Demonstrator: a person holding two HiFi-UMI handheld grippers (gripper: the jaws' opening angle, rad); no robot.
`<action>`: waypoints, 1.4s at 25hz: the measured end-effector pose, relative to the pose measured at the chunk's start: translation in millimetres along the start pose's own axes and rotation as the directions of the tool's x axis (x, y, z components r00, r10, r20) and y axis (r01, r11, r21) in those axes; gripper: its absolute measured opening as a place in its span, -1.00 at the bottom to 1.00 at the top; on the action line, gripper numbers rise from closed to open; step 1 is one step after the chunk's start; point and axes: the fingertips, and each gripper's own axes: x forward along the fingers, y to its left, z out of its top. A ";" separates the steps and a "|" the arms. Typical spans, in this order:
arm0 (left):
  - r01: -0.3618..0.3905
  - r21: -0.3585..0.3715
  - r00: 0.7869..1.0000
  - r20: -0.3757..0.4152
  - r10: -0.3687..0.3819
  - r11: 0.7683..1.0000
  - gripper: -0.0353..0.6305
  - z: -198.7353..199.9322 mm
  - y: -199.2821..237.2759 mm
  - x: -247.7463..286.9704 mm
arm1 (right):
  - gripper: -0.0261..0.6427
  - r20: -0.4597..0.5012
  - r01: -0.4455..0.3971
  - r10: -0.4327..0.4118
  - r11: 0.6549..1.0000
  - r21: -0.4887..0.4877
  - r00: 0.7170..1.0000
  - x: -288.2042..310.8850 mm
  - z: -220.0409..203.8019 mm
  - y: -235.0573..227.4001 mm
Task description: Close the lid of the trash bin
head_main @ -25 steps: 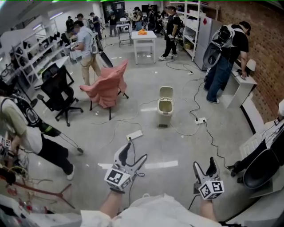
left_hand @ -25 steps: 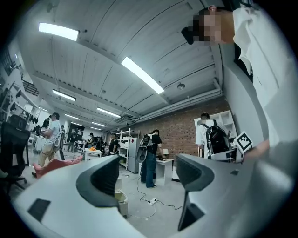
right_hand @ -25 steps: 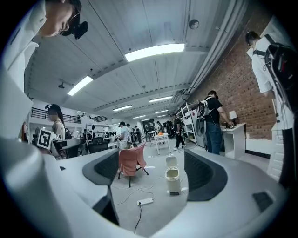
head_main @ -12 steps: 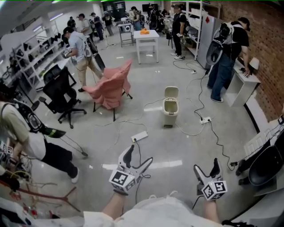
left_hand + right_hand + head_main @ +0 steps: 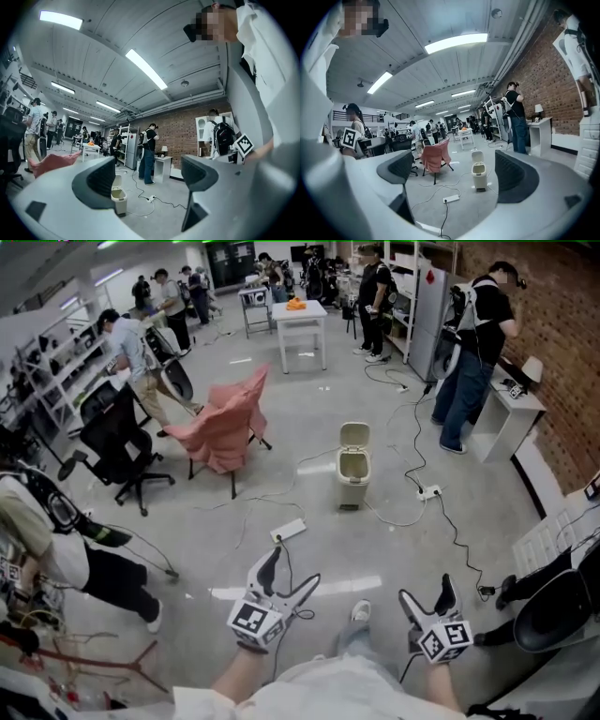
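In the left gripper view, low and left of centre, the trash bin [image 5: 120,199] stands half behind the left gripper's [image 5: 150,177] dark pad [image 5: 101,180], which covers much of its raised lid [image 5: 118,181]. In the head view the bin's inside is too small to tell. A bent person [image 5: 37,535] is cut off by that view's left edge.

Large open lab workshop, polished concrete floor [image 5: 309,390] crossed by loose cables [image 5: 454,532], brick wall [image 5: 562,306] at right, equipment shelves [image 5: 47,381] stood upper left, white table [image 5: 300,310] at top, people worked throughout.
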 end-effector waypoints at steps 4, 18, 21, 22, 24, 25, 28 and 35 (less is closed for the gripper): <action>0.001 0.003 1.000 0.010 -0.001 1.000 0.37 1.0 7.8 25.6 | 0.70 -0.005 -0.022 0.022 1.000 0.003 1.000 25.2 1.8 -11.8; 0.009 0.007 1.000 0.007 -0.009 1.000 0.37 6.4 58.8 172.9 | 0.70 0.024 -0.101 0.101 0.995 0.004 0.995 158.5 47.8 -86.7; 0.005 0.013 1.000 0.006 -0.005 1.000 0.37 9.4 65.0 211.5 | 0.70 0.024 -0.110 0.110 0.994 0.006 0.994 182.9 59.9 -113.6; 0.004 0.013 1.000 0.007 -0.004 1.000 0.36 9.8 67.4 224.9 | 0.70 0.023 -0.112 0.112 0.994 0.007 0.993 191.2 63.1 -123.6; 0.004 0.011 1.000 0.006 -0.004 1.000 0.36 9.4 71.7 250.7 | 0.70 0.018 -0.111 0.111 0.994 0.011 0.994 207.5 69.5 -142.7; 0.003 0.011 1.000 0.002 -0.003 1.000 0.36 8.6 73.8 263.1 | 0.70 0.015 -0.110 0.109 0.994 0.015 0.994 215.4 72.5 -151.8; -0.003 0.004 1.000 -0.004 0.003 1.000 0.36 5.5 79.6 296.4 | 0.70 0.008 -0.114 0.114 0.993 0.024 0.993 236.3 78.5 -175.2; -0.033 -0.011 0.999 0.007 0.033 0.999 0.36 -0.5 87.7 344.1 | 0.70 0.001 -0.159 0.159 0.987 0.022 0.987 274.2 82.9 -212.8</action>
